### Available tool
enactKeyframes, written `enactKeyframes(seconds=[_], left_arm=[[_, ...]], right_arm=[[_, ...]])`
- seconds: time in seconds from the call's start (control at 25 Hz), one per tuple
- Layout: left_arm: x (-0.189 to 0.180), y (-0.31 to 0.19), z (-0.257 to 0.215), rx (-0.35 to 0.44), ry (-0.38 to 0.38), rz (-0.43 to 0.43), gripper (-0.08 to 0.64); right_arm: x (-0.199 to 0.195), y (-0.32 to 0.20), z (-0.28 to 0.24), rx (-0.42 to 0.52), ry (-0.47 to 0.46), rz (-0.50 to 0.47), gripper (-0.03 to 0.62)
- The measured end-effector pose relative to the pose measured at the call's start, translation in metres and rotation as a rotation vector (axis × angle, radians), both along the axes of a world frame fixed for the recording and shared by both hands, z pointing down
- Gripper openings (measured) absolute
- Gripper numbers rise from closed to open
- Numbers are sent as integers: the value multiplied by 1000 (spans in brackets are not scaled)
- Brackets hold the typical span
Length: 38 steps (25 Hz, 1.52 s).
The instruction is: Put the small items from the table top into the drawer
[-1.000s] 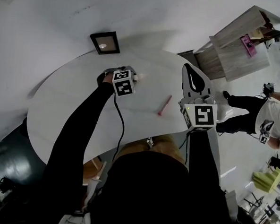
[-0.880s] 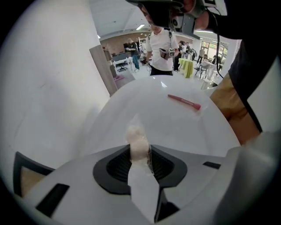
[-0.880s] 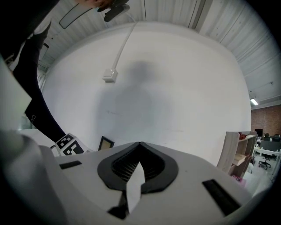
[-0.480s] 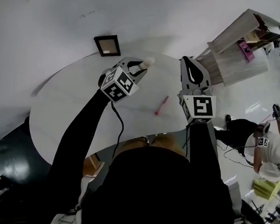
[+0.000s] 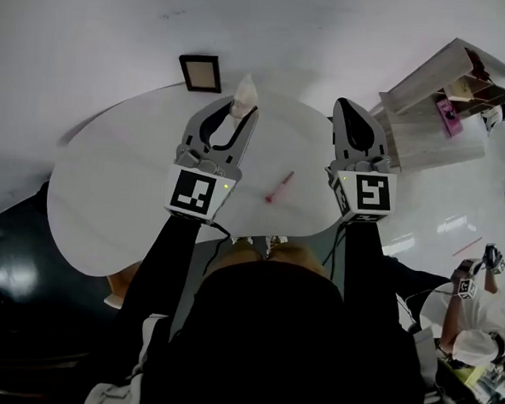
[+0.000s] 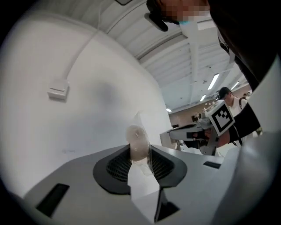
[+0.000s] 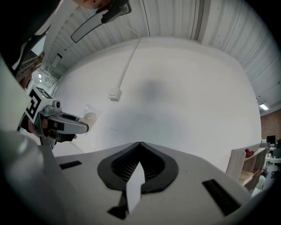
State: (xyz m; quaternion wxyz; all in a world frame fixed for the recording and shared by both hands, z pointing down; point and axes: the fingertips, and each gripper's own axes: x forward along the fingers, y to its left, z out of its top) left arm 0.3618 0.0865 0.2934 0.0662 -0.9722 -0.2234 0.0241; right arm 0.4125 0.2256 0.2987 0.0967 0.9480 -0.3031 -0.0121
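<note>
My left gripper (image 5: 240,111) is held up over the white table (image 5: 108,188), pointing level at the wall. It is shut on a small pale item in clear wrapping (image 5: 245,92), which sticks out past the fingertips. In the left gripper view that wrapped item (image 6: 138,143) is pinched between the ribbed pads. My right gripper (image 5: 345,103) hovers beside it on the right, jaws shut together with nothing in them; its tips (image 7: 139,143) meet in the right gripper view. A red pen (image 5: 280,188) lies on the table between the two grippers.
A small dark picture frame (image 5: 200,72) sits at the table's far edge near the white wall. A wooden shelf unit (image 5: 437,106) stands off the table to the right. Another person (image 5: 471,317) is on the floor at lower right.
My left gripper has risen off the table with the wrapped item and swung round to point level at the wall. The right gripper lifted slightly. The pen has not moved.
</note>
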Motion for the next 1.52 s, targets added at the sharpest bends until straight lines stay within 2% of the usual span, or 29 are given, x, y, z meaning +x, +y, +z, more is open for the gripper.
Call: enactKeyframes(seconds=[0.32,0.48,0.72,0.88,1.2,1.52], left_arm=[[-23,3,-8,30,-13,-135,115],[-45,-5,8,25,-19,-234,115],[-87,-38,13,54,-32,-375,115],[-121,-75,11,70,-39,-514,115],[-218,-155,7,102,-59,-747,115],[-347,-250,13,123,-96,-995,115]], right_arm=[[-11,0,3,-17,15,-118,23],[-20,-14,10,-11,33,-189,23],[-44,-60,20,1,9,-333,23],[-62,-113,23,22,-6,-469,23],[-138,-231,25,45,-28,-713,23],[-271,-374,23,40,-13,-1019,23]])
